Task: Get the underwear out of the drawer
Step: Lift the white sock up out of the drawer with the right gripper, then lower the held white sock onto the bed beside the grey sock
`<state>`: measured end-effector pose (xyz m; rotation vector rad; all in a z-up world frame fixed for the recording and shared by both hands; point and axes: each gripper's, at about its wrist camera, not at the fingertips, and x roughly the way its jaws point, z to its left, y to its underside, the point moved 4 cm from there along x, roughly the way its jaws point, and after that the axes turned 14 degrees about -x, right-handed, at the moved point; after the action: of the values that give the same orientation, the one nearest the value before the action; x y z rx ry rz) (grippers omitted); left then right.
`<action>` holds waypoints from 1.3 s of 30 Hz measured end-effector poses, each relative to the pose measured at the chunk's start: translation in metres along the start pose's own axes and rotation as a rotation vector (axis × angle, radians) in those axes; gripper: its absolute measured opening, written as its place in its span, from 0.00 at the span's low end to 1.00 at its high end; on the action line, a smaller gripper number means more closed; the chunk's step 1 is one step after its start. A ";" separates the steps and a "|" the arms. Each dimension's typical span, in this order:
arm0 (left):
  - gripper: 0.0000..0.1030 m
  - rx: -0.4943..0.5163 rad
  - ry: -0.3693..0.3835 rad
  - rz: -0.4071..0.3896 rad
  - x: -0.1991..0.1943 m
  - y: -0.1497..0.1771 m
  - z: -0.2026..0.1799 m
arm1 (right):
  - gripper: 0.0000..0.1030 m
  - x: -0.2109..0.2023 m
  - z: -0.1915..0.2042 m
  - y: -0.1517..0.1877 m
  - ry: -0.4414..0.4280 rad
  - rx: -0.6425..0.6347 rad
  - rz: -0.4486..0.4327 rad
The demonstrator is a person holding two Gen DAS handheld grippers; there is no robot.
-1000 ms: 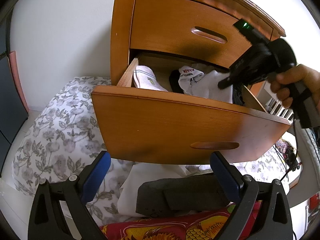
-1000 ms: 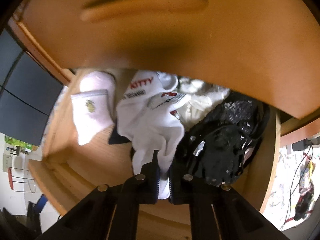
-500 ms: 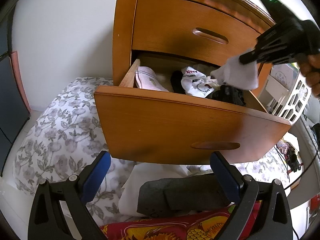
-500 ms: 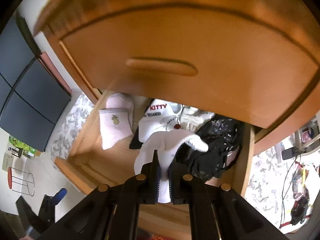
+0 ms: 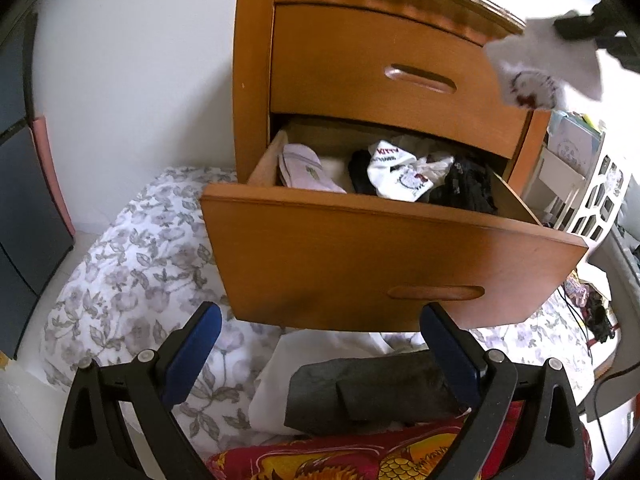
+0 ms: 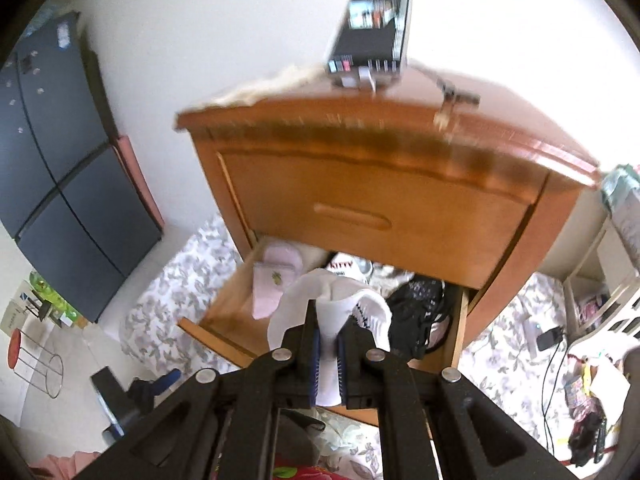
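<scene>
One white garment [image 6: 332,312], small and printed, is hanging from my right gripper [image 6: 329,364], whose pads are pressing together on a fold of it; it is riding in the air above the open lower drawer [image 5: 360,256], clear of the wood. In the left wrist view the same piece is showing blurred at the upper right, level with the nightstand's top. I am judging it light and limp: it is drooping to both sides of the fingers, so it should swing freely and could slip if only a thin edge is caught. A bunched fold, as now, looks like the safest place to hold.

I am keeping my left gripper [image 5: 320,356] spread wide and empty, hovering low in front of the drawer's front panel, over a dark folded item [image 5: 372,392] and white cloth lying on the bedding.

Inside the drawer more soft things are remaining: a pale pink sock pair [image 5: 304,168] by the left wall, a white piece with red lettering [image 5: 400,176] in the middle, and black lacy fabric [image 5: 468,188] toward the right wall. The upper drawer [image 5: 384,76] is shut.

Around the nightstand [image 6: 384,176] I am seeing flowered bedding [image 5: 132,264] on the floor side, a white wall behind, dark cabinet doors at the left, and a white shelf unit [image 5: 588,196] at the right. A small boxy device [image 6: 370,40] is sitting on the nightstand's top, blurred.
</scene>
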<state>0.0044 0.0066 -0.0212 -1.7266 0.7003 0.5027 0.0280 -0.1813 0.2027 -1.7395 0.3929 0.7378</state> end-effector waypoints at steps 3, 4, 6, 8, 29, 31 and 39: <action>0.97 0.014 -0.019 -0.022 -0.004 0.000 -0.002 | 0.07 -0.025 0.009 0.006 -0.002 -0.016 -0.046; 0.97 0.018 -0.024 -0.027 -0.005 -0.001 -0.002 | 0.07 -0.030 0.011 0.008 -0.001 -0.020 -0.054; 0.97 0.026 -0.033 -0.040 -0.007 -0.001 -0.002 | 0.07 -0.046 0.016 0.014 -0.001 -0.024 -0.083; 0.97 0.028 -0.036 -0.058 -0.010 -0.001 -0.003 | 0.07 -0.058 0.018 0.020 0.002 -0.026 -0.105; 0.97 0.066 -0.085 -0.135 -0.024 -0.001 -0.010 | 0.08 -0.093 0.018 0.100 0.002 0.021 -0.130; 0.97 0.068 -0.086 -0.134 -0.024 -0.001 -0.010 | 0.08 -0.084 0.017 0.109 0.002 0.035 -0.114; 0.97 0.066 -0.088 -0.129 -0.022 -0.001 -0.009 | 0.08 -0.027 0.024 0.143 -0.083 0.099 -0.026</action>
<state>-0.0114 0.0023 -0.0034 -1.6655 0.5331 0.4581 -0.0854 -0.2033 0.1108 -1.6127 0.3440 0.7576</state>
